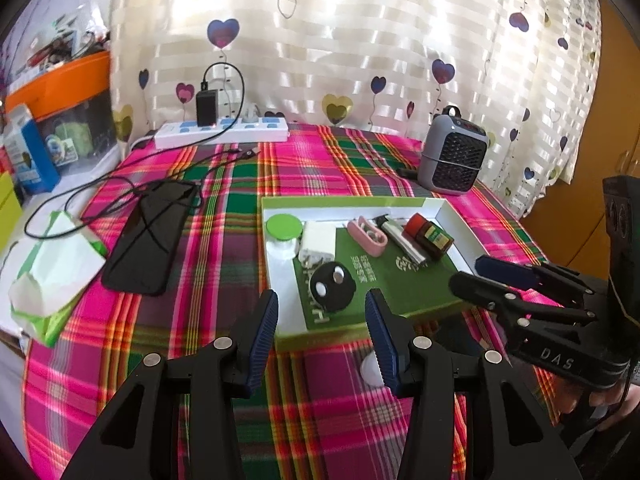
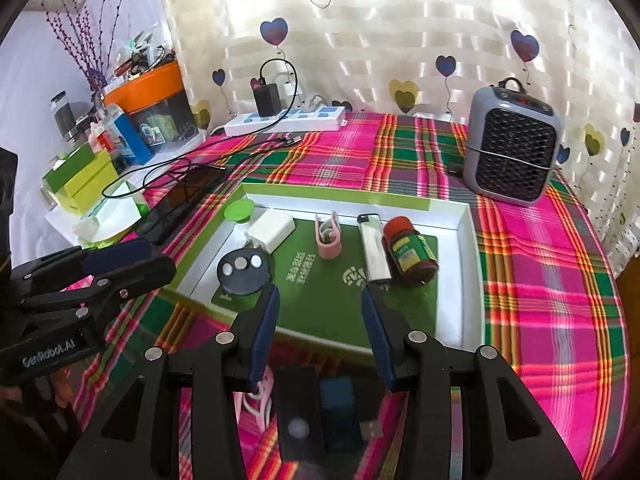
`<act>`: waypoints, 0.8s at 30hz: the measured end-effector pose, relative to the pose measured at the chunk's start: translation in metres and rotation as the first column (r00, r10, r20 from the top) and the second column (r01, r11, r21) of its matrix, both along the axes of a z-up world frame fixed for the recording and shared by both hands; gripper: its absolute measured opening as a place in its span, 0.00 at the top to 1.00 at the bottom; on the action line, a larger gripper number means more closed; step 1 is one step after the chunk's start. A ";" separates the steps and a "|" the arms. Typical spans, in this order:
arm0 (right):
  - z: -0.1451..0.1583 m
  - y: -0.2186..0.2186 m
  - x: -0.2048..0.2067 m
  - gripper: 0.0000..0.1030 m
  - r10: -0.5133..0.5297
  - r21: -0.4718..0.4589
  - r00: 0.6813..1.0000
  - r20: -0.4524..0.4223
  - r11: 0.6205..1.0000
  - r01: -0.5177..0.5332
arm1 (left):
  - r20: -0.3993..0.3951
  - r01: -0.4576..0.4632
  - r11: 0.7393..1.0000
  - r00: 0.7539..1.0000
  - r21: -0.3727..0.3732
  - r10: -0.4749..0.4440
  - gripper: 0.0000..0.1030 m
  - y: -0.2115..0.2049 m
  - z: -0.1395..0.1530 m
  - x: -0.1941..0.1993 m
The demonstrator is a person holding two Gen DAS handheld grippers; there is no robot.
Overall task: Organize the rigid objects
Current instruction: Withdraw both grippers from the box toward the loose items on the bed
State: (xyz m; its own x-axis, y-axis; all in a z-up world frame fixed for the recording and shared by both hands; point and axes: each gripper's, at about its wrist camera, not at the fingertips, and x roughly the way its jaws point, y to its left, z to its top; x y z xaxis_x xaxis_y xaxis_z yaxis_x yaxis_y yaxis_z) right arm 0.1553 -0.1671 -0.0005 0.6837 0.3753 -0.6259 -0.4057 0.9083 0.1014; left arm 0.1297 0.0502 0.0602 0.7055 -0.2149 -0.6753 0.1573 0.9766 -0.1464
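A white tray [image 1: 280,276] with a green rim and a green mat lies on the plaid tablecloth. In it are a green lid [image 1: 283,226], a white charger [image 1: 318,242], a pink case [image 1: 367,236], a silver lighter [image 1: 402,240], a red-capped bottle [image 1: 430,234] and a round black remote [image 1: 333,286]. My left gripper [image 1: 322,304] hovers open over the tray's near edge, nothing between its fingers. My right gripper [image 2: 320,294] is open too, empty, above the tray's [image 2: 472,280] near side, beside the remote [image 2: 243,272] and lighter [image 2: 374,252]. Each gripper shows in the other's view: right gripper [image 1: 470,272], left gripper [image 2: 154,256].
A grey heater [image 2: 512,152] stands back right, and a power strip [image 2: 286,120] with a black adapter at the back. A black phone [image 1: 150,236] under a cable and a tissue pack [image 1: 56,264] lie left. Boxes crowd the left shelf. A black block [image 2: 298,412], a blue item and a white cord lie under my right gripper.
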 end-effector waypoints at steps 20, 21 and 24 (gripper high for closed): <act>-0.018 -0.031 -0.037 0.57 -0.050 -0.001 0.999 -0.005 0.999 0.050 | -0.063 0.012 0.998 0.998 -0.060 -0.016 0.57 0.005 -0.024 -0.023; -0.020 -0.030 -0.041 0.57 -0.038 0.000 0.999 -0.007 0.999 0.038 | -0.067 0.012 0.998 0.998 -0.060 -0.016 0.57 0.005 -0.025 -0.022; -0.026 -0.025 -0.048 0.57 -0.003 -0.022 1.000 -0.006 1.000 0.003 | -0.080 0.018 0.998 0.997 -0.065 -0.023 0.57 0.003 -0.029 -0.023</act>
State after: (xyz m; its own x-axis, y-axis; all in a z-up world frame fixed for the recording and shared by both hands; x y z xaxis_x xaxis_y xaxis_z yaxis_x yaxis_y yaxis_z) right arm 0.1074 -0.1921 -0.0262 0.6809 0.3597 -0.6380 -0.4025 0.9115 0.0844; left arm 0.1068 0.0533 0.0317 0.6443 -0.2737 -0.7141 0.1625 0.9614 -0.2219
